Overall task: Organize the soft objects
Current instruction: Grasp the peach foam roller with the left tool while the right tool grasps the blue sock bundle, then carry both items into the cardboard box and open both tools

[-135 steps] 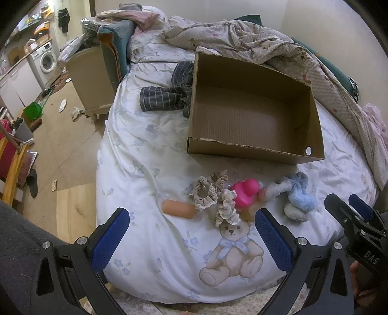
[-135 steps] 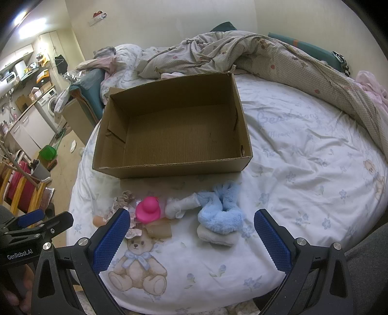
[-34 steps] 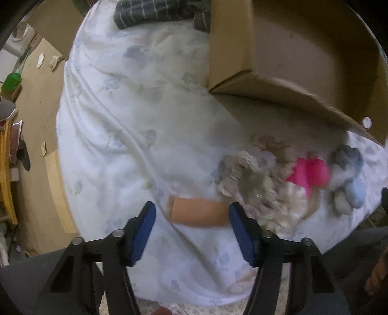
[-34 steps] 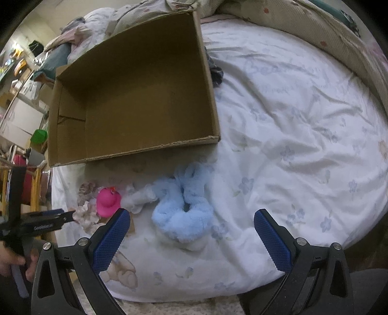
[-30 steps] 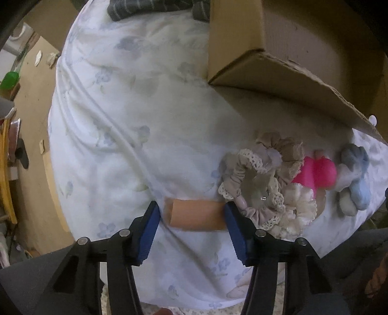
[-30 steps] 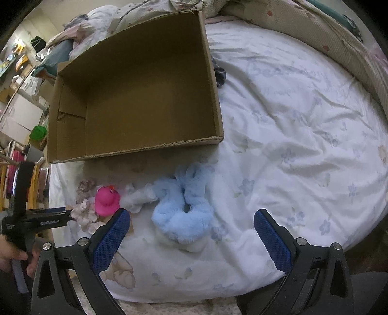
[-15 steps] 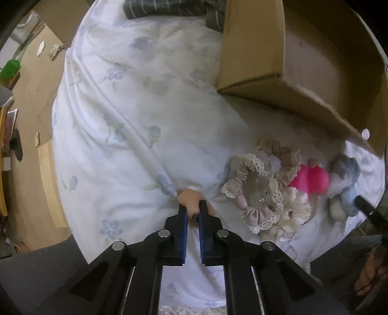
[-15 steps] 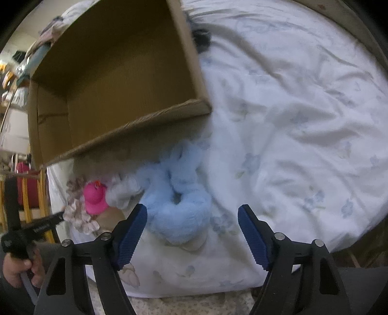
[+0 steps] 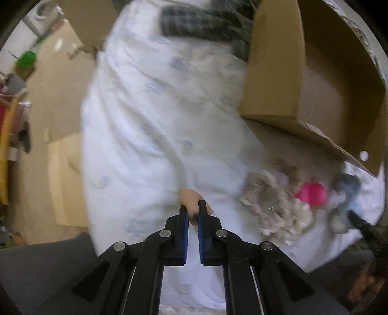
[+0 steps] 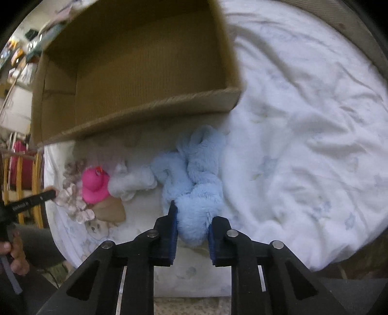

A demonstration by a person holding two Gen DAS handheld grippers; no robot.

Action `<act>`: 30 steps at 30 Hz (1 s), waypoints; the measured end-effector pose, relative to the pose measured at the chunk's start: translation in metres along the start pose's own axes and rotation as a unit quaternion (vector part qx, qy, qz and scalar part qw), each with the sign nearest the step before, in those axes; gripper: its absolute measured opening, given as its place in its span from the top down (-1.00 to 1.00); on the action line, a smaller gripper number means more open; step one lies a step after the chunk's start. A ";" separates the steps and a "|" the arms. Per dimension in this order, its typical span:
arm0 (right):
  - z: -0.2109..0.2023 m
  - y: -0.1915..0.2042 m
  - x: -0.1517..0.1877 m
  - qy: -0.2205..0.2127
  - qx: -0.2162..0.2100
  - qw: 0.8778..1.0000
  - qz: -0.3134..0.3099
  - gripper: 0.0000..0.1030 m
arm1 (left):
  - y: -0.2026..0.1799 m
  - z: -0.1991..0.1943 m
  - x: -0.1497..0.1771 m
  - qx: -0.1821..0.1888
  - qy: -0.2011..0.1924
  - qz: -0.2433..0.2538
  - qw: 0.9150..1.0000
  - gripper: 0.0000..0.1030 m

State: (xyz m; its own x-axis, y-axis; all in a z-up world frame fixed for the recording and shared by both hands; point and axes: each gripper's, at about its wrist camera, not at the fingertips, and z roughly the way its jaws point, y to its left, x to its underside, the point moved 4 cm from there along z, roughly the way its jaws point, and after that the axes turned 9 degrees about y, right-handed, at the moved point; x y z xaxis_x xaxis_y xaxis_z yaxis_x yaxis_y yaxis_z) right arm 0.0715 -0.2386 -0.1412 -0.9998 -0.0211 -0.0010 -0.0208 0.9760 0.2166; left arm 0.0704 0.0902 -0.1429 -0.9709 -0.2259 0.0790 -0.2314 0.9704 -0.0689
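Observation:
My left gripper (image 9: 192, 213) is shut on the peach foam roll (image 9: 191, 197) at the bed's near edge. To its right lie beige lace scrunchies (image 9: 274, 203) and a pink rubber duck (image 9: 311, 193). My right gripper (image 10: 191, 215) is shut on the fluffy blue plush (image 10: 194, 179), which still lies on the sheet. Left of it lie a white fluffy piece (image 10: 131, 181), the pink duck (image 10: 94, 184) and a tan piece (image 10: 111, 208). The open cardboard box (image 10: 135, 63) stands just behind, empty; it also shows in the left wrist view (image 9: 315, 80).
The white printed bed sheet (image 10: 303, 135) spreads to the right. A dark striped cloth (image 9: 201, 21) lies beside the box's far corner. The floor (image 9: 55, 97) drops off left of the bed. The left gripper (image 10: 29, 201) shows at the right view's left edge.
My left gripper closed on the peach roll and now holds it, lifting slightly. My right gripper moved down and closed around the blue plush.

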 end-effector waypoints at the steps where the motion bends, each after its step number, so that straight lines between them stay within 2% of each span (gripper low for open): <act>1: -0.006 -0.004 0.001 -0.011 -0.002 1.000 0.008 0.59 | 0.008 -0.003 0.002 -0.001 -0.004 -0.007 1.000 0.88; 4: -0.021 -0.017 0.005 -0.039 -0.008 0.999 0.035 0.59 | 0.024 -0.007 0.003 0.024 -0.002 -0.029 0.999 0.88; 8: -0.041 -0.024 0.008 -0.068 -0.027 0.996 0.049 0.59 | 0.033 -0.019 0.009 0.047 -0.022 -0.031 0.998 0.88; 15: -0.069 -0.004 0.021 -0.082 -0.067 0.994 0.013 0.59 | -0.004 -0.078 0.025 0.090 -0.067 -0.001 0.994 0.88; 23: -0.110 0.029 0.020 -0.143 -0.095 0.985 -0.026 0.59 | -0.041 -0.119 0.023 0.079 -0.123 0.016 0.989 0.88; 30: -0.139 0.049 -0.009 -0.178 -0.104 0.977 -0.059 0.59 | -0.080 -0.147 0.001 0.068 -0.165 0.061 0.982 0.88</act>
State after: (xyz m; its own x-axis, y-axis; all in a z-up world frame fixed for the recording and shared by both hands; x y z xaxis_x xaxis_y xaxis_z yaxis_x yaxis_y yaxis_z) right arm 0.0804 -0.2203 0.0048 -0.9291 -0.0178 -0.3694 -0.1714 0.9058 0.3875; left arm 0.0973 0.0252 0.0085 -0.9537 -0.1462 -0.2629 -0.0972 0.9768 -0.1909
